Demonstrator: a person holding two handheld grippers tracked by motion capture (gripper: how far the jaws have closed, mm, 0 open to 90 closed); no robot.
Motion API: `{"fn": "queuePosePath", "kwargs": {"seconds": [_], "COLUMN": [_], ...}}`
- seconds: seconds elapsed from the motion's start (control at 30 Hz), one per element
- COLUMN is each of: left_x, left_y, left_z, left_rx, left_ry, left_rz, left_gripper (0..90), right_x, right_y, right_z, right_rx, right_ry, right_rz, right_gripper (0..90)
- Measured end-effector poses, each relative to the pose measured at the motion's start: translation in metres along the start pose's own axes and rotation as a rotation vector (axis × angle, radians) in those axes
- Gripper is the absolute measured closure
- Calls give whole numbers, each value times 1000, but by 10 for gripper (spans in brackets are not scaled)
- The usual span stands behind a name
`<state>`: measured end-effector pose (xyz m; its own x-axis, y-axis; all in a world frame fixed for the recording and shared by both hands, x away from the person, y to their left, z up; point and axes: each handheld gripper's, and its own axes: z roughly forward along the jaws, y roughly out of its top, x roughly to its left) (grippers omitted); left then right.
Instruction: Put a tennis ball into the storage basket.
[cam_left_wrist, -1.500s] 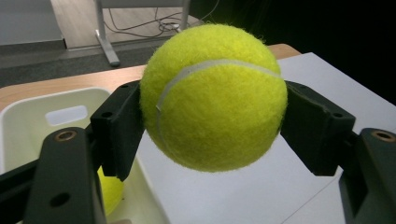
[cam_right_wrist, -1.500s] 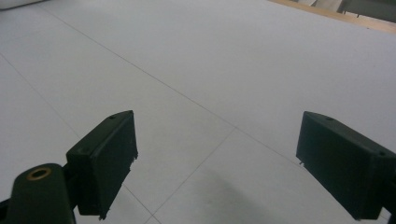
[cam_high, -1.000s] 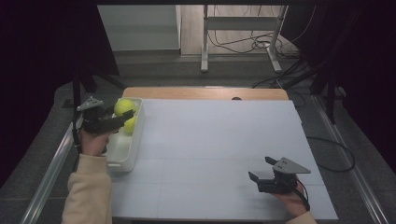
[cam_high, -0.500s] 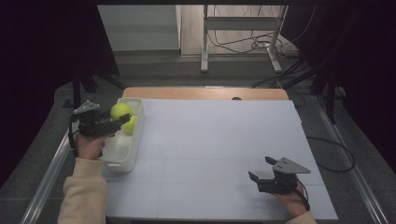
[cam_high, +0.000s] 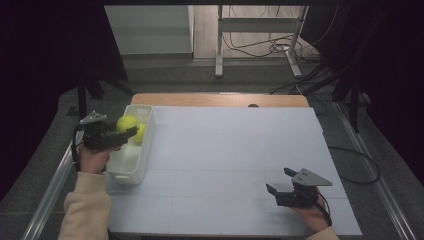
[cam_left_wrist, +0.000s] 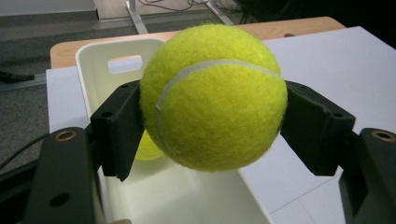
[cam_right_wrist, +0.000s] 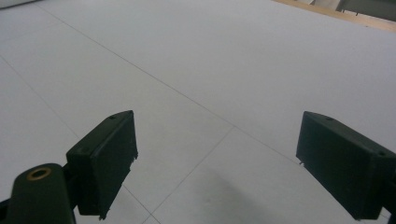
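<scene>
A yellow-green tennis ball (cam_high: 126, 123) is clamped between the jaws of my left gripper (cam_high: 128, 128), held above the far half of a white plastic bin (cam_high: 131, 167) at the table's left edge. In the left gripper view the ball (cam_left_wrist: 215, 95) bulges out between both pads of that gripper (cam_left_wrist: 219, 121). Under it a second tennis ball (cam_high: 140, 132) lies inside the bin (cam_left_wrist: 93, 60), partly hidden (cam_left_wrist: 147, 149). My right gripper (cam_high: 278, 180) rests near the front right of the white mat, open, with nothing between its jaws (cam_right_wrist: 224, 163).
The white mat (cam_right_wrist: 210, 60) covers most of the table, and a strip of wooden tabletop (cam_high: 215, 99) shows at the far edge. Beyond the table stand a metal frame (cam_high: 257, 30) and loose cables on the floor.
The left gripper has drawn slightly back toward the person with the ball still held. The right gripper has not moved.
</scene>
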<state>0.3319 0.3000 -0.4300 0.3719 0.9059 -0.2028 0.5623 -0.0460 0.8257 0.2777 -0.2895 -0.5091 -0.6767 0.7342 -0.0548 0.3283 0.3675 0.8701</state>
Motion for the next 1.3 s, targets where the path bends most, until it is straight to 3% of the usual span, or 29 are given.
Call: {"fn": "queuePosePath", "kwargs": {"seconds": [0.9,1.3], "left_x": [7,9], "left_y": [-10,-13], "left_z": [16,21], "left_rx": [145,181], "left_ry": [40,52], "left_rz": [30,34], "left_gripper": [264,263], "right_x": [0,-1], "right_y": [0,-1], "right_z": [0,1], "right_rx": [6,10], "right_ry": [1,0], "right_rz": [-1,2], "right_gripper": [126,126]}}
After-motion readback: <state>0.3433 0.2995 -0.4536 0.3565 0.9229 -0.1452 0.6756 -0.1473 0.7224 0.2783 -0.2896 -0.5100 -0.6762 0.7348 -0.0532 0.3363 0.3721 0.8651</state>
